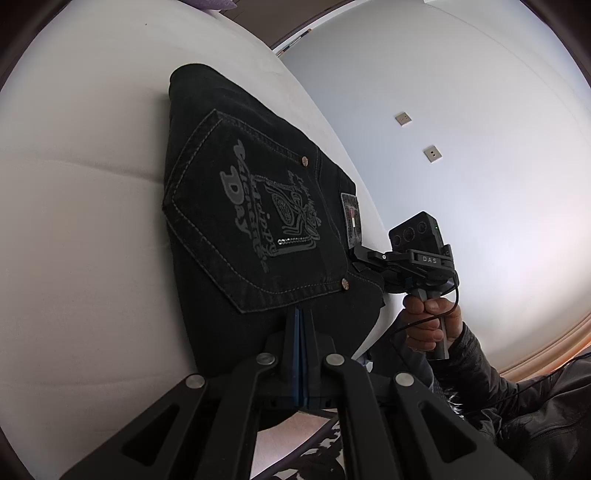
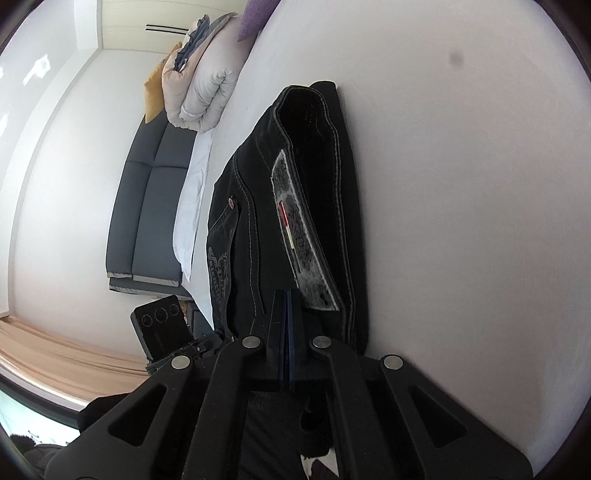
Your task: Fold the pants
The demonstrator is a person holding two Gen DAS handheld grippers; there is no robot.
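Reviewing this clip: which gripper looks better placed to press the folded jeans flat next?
Probably the left gripper: it is shut over the broad pocket side of the jeans. The right gripper, also shut, sits at the waistband patch by the edge.

Pants: black denim, pale grey contrast stitching, grey printed lettering and motorbike graphic on back pocket, copper rivets. Waist patch: grey with red-and-white stripe. Bed: white. Both grippers black, blue pads. Sofa, left of frame: dark blue-grey. Purple cushion.
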